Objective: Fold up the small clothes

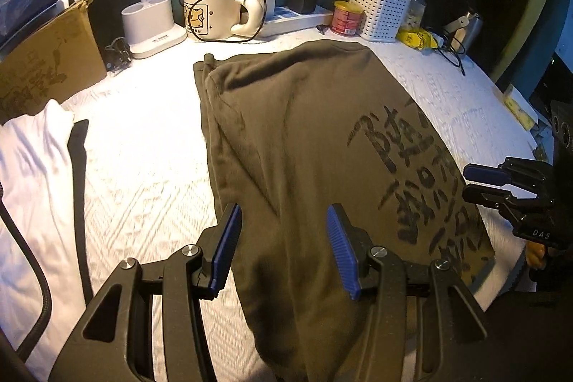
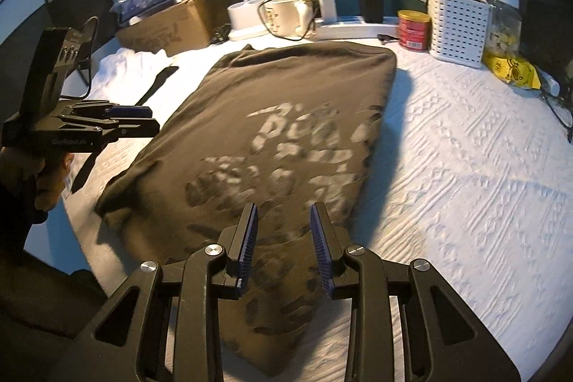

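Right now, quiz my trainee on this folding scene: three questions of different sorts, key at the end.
1. True or false: the olive shirt is clamped between the left gripper fingers.
2. Multiple choice: beside the white perforated basket stands A) a red can, B) a green bottle, C) a blue bowl.
3. Fill in: the mug stands next to the base of a white ____.

Key: 1 false, the jaws stand apart above the cloth; 2 A; 3 lamp.
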`<state>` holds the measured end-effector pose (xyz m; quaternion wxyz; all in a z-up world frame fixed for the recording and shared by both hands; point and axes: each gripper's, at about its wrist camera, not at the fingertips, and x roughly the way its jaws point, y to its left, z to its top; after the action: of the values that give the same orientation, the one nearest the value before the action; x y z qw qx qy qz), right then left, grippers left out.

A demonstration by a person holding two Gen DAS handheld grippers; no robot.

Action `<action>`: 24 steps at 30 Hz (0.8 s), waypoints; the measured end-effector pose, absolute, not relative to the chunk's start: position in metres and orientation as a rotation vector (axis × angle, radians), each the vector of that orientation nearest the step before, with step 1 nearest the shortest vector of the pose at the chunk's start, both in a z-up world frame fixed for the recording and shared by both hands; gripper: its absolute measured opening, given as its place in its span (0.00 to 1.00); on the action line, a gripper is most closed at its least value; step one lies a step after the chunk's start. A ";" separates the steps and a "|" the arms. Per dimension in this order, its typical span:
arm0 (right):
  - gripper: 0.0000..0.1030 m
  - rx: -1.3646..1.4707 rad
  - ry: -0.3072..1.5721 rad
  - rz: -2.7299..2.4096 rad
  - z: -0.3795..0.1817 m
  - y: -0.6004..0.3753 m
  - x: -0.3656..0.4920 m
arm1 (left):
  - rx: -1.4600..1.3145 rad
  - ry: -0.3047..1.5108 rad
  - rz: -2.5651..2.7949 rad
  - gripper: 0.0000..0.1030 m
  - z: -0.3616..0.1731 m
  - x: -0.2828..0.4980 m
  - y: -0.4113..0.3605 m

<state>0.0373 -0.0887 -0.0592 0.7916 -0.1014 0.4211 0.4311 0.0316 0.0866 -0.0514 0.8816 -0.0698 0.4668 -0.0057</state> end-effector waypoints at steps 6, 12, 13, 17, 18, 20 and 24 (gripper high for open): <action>0.32 -0.213 0.909 0.888 -0.059 -0.092 0.056 | -0.140 0.958 -0.008 0.48 -0.054 0.050 0.095; 0.32 -0.202 0.911 0.839 -0.060 -0.095 0.078 | -0.125 0.950 -0.003 0.48 -0.057 0.068 0.103; 0.32 -0.201 0.912 0.831 -0.060 -0.095 0.082 | -0.125 0.948 -0.001 0.48 -0.058 0.071 0.106; 0.32 -0.199 0.911 0.812 -0.061 -0.093 0.093 | -0.134 0.940 0.004 0.48 -0.059 0.083 0.115; 0.32 -0.198 0.912 0.808 -0.061 -0.092 0.097 | -0.136 0.937 0.005 0.48 -0.059 0.086 0.117; 0.32 -0.189 0.911 0.790 -0.061 -0.092 0.103 | -0.143 0.930 0.008 0.48 -0.061 0.092 0.122; 0.32 -0.149 0.908 0.760 -0.060 -0.095 0.118 | -0.154 0.904 0.012 0.48 -0.063 0.103 0.131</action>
<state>0.1180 -0.0947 -0.0600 0.8272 -0.0701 0.4276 0.3577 0.1033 0.1309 -0.0628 0.8966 -0.0742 0.4365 0.0057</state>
